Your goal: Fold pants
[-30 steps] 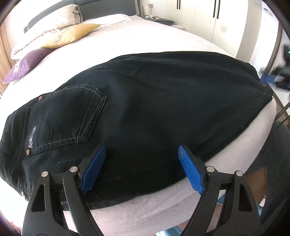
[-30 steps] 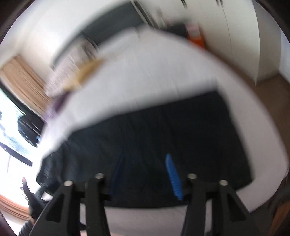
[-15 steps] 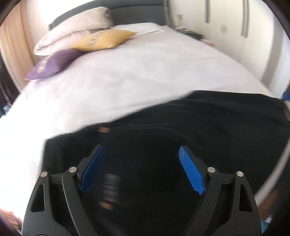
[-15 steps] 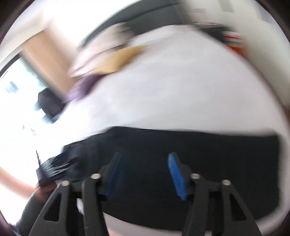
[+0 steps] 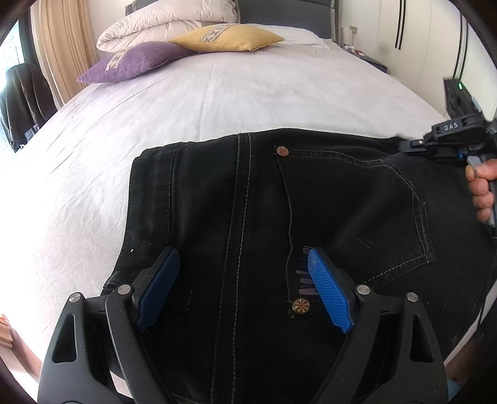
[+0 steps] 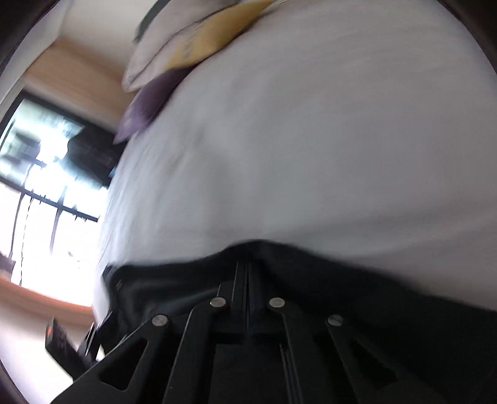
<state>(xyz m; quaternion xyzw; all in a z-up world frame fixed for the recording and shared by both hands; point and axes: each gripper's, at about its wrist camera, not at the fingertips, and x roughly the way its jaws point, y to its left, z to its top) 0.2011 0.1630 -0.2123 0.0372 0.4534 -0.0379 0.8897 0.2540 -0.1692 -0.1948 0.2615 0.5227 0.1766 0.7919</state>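
Black jeans (image 5: 248, 202) lie flat on the white bed, waistband and a back pocket (image 5: 357, 211) facing me in the left wrist view. My left gripper (image 5: 242, 286) is open, its blue pads (image 5: 329, 298) spread just above the waistband area, holding nothing. My right gripper (image 6: 248, 273) has its fingers closed together low over the dark jeans (image 6: 341, 295) near their far edge; the view is blurred and I cannot tell if fabric is pinched. The right gripper's body and the hand holding it show at the right edge of the left wrist view (image 5: 459, 136).
The white sheet (image 5: 217, 93) stretches beyond the jeans. Purple (image 5: 136, 60), yellow (image 5: 226, 37) and white (image 5: 167, 21) pillows lie at the headboard. A window (image 6: 40, 186) is on the left, wardrobes (image 5: 419, 46) on the right. The bed's near edge lies under the jeans.
My left gripper has swung to the waistband end of the jeans and stays open. My right gripper has closed its fingers and dropped low onto the jeans.
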